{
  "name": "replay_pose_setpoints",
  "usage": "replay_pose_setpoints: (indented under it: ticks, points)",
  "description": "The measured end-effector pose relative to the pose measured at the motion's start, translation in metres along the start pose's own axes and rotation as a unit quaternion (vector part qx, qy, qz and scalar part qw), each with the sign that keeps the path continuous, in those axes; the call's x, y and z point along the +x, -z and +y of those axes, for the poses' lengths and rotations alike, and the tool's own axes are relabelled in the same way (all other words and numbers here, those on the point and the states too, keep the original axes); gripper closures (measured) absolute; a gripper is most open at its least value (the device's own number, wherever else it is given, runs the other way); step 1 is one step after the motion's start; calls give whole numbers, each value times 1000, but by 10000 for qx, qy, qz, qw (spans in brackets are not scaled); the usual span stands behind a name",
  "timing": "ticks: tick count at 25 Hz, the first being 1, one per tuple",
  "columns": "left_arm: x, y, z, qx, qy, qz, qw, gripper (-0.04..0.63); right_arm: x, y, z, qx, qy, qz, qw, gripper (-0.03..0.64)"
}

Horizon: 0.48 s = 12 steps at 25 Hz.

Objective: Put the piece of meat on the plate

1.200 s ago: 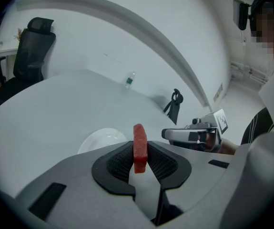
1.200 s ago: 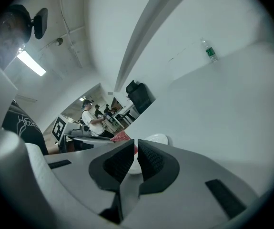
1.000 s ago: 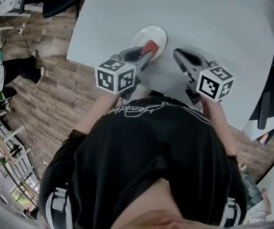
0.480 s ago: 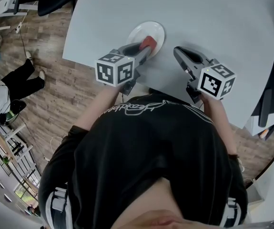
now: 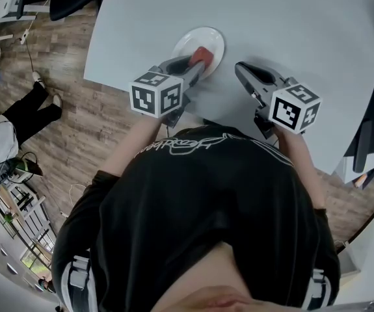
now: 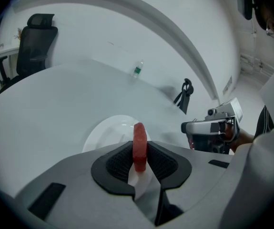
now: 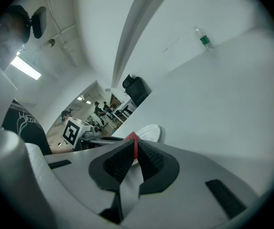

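Two grippers near the plate [image 5: 214, 38]: one loaded, one empty.
Left gripper [image 5: 198, 62] is clamped on the red piece of meat [image 6: 139, 146], which stands on edge between its pads over the plate's near rim; whether the meat touches the plate cannot be told. Right gripper [image 5: 241, 71], just right of the plate in the head view, has its jaws together with nothing between them. The plate stands on the pale table [image 5: 291, 18].

Grey table [image 5: 291, 18], white plate [image 5: 211, 39], perhaps a bottle [image 6: 137, 69]
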<state>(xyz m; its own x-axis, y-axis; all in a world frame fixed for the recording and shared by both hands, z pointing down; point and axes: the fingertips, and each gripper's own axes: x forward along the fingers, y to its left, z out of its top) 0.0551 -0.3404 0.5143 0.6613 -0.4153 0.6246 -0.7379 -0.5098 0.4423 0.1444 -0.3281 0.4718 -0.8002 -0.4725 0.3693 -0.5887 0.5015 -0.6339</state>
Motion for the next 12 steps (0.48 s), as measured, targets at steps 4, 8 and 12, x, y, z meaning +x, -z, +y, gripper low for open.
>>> replay_pose_setpoints:
  ticks: [4, 8, 12]
  points:
    - [-1, 0, 2, -12, -49, -39, 10000, 499, 0, -1, 1, -3, -3, 8, 10000, 594]
    - [-2, 3, 6, 89, -147, 17, 9999, 468, 3, 1, 1, 2, 0, 26, 10000, 594]
    - [-3, 4, 10, 152, -217, 43, 9996, 458, 6, 2, 3, -3, -6, 55, 10000, 594]
